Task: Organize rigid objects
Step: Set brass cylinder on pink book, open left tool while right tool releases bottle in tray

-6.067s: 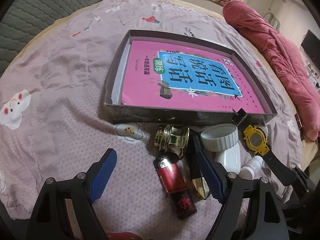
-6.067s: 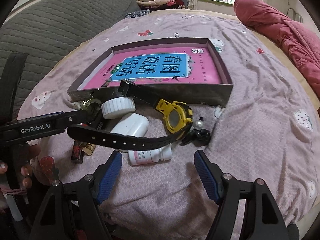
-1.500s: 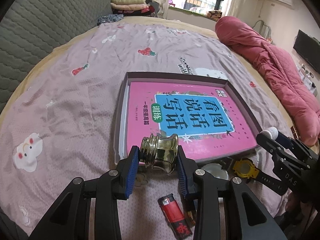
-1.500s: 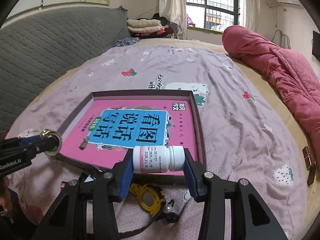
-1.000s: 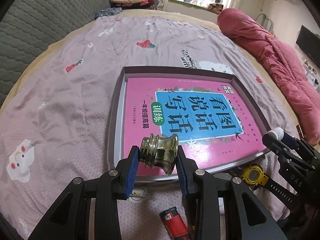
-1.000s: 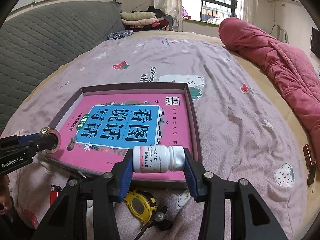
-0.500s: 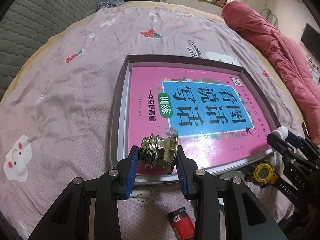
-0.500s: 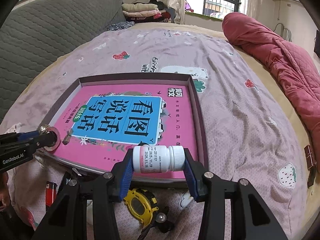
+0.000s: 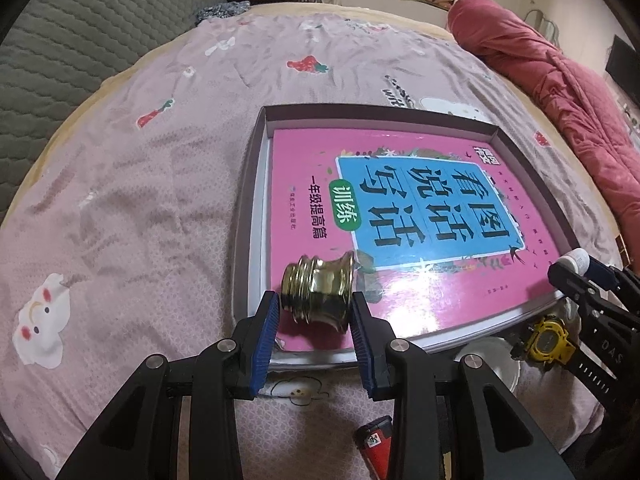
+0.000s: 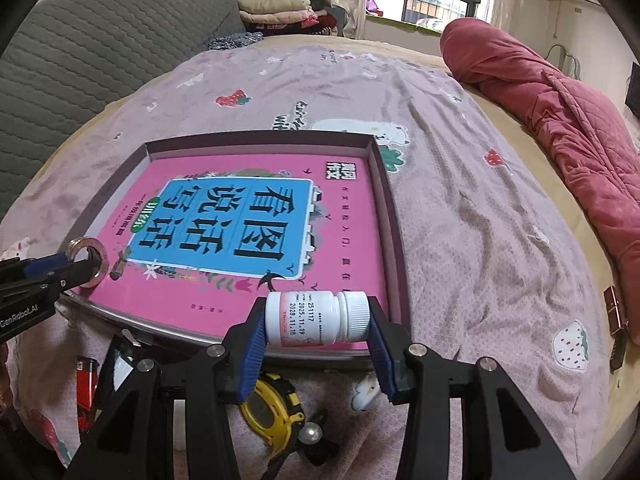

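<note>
Both grippers have carried loads over the shallow brown tray (image 9: pixel 256 184): left gripper (image 9: pixel 314 314) clamps a gold metal cap (image 9: pixel 318 294), right gripper (image 10: pixel 316 330) a white plastic pill bottle (image 10: pixel 316 318) lying three-to-nine o'clock.

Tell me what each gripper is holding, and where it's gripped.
Left gripper: gold metal cap, clamped across its sides. Right gripper: white pill bottle, held end to end.

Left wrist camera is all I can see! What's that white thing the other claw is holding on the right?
Observer: A small white pill bottle, lying sideways in the right gripper, cap toward the right.
Operator: Does it have writing?
Observer: Yes, dates printed on its label.
Operator: What's next to the yellow watch?
Observer: A small black piece with a pearl-like bead lies beside it on the bedspread.
</note>
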Demonstrator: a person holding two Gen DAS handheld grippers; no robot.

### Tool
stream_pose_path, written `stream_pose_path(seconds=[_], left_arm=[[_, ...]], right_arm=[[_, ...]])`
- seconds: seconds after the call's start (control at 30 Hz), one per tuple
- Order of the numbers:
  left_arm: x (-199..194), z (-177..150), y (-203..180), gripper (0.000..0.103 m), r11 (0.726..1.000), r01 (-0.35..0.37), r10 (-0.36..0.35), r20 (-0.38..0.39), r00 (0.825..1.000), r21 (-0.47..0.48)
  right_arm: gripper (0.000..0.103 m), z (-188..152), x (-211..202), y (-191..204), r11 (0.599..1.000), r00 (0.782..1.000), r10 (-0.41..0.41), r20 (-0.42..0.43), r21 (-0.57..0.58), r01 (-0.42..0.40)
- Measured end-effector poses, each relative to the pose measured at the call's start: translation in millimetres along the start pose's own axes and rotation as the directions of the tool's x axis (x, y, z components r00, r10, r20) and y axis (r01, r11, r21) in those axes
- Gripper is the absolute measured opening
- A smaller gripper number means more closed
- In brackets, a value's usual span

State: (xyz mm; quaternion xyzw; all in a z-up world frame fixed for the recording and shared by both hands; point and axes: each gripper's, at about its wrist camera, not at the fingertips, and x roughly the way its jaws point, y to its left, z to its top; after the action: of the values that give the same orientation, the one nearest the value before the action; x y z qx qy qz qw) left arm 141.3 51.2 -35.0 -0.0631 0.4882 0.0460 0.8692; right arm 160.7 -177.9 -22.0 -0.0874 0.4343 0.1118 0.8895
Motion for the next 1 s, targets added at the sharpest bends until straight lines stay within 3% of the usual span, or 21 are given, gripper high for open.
stream_pose_path(seconds=[1.0], left_arm=[[-12.4, -1.8, 5.6, 0.037, 0.999, 0.040, -0.039, 0.023, 0.999, -0.037]], right_arm=[[0.047, 4.6, 11.3, -7.6, 1.000, 0.999, -0.007, -0.047, 0.028, 0.008]])
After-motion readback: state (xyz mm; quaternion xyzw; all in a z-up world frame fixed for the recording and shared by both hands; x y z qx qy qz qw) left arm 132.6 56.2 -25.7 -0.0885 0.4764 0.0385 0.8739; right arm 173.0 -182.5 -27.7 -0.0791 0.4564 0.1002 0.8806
